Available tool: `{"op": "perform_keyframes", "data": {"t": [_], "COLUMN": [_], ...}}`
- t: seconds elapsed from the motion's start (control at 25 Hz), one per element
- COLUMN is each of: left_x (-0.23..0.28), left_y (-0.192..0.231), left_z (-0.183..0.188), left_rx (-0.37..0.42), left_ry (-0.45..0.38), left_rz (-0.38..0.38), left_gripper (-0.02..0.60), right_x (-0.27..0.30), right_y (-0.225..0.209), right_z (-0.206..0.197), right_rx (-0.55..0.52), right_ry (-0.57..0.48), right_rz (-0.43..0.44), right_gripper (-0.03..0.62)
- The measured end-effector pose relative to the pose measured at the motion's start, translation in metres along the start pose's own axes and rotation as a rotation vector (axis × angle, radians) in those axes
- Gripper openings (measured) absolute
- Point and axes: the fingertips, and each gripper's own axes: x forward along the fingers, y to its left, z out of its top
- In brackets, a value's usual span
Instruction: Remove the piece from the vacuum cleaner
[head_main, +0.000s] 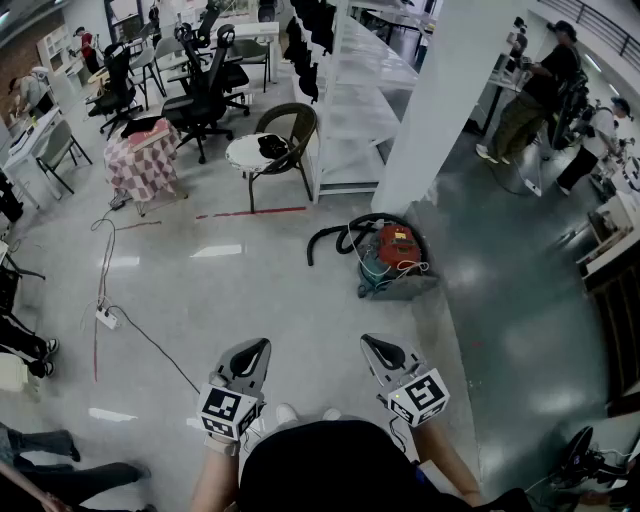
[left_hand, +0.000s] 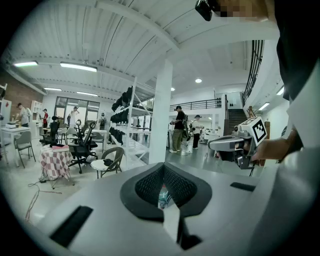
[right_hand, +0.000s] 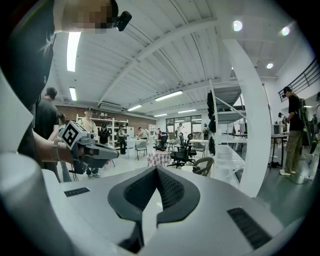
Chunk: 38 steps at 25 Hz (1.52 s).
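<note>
Head view: the vacuum cleaner (head_main: 393, 258) sits on the floor beside a white pillar (head_main: 440, 100), well ahead of the left gripper (head_main: 247, 360) and right gripper (head_main: 383, 352). Seemingly no piece is off yet.

Left gripper view: left gripper clenched, empty.

Right gripper view: right gripper clenched, empty.

Approach and removal remain.

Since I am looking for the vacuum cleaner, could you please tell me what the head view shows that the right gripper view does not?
Only the head view: the vacuum cleaner and its black hose, at the foot of the white pillar. Only the right gripper view: the ceiling lights. Both: the right gripper, shut, the left gripper, that pillar and the wicker chair.
</note>
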Motion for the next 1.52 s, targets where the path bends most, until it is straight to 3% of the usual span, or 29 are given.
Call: {"op": "perform_keyframes", "data": {"t": [0.48, 0.8, 1.04, 1.28, 1.52], "left_x": [-0.02, 0.003, 0.066, 0.162, 0.265], "left_y": [0.057, 0.084, 0.085, 0.092, 0.095], "left_z": [-0.025, -0.033, -0.025, 0.007, 0.035], "left_rx": [-0.052, -0.066, -0.038, 0.005, 0.006], "left_ry": [0.002, 0.029, 0.053, 0.073, 0.081], "left_rz": [0.012, -0.015, -0.048, -0.061, -0.052], "left_gripper": [0.018, 0.018, 0.018, 0.018, 0.018], "right_x": [0.054, 0.067, 0.08, 0.109, 0.126], "right_y": [0.022, 0.004, -0.057, -0.151, -0.249], "right_z": [-0.006, -0.012, -0.02, -0.007, 0.004], "right_rx": [0.03, 0.044, 0.071, -0.083, -0.083], "right_ry": [0.034, 0.053, 0.045, 0.066, 0.047], "right_rz": [-0.015, -0.062, -0.082, -0.062, -0.046], "right_gripper": [0.028, 0.028, 0.029, 0.029, 0.029]}}
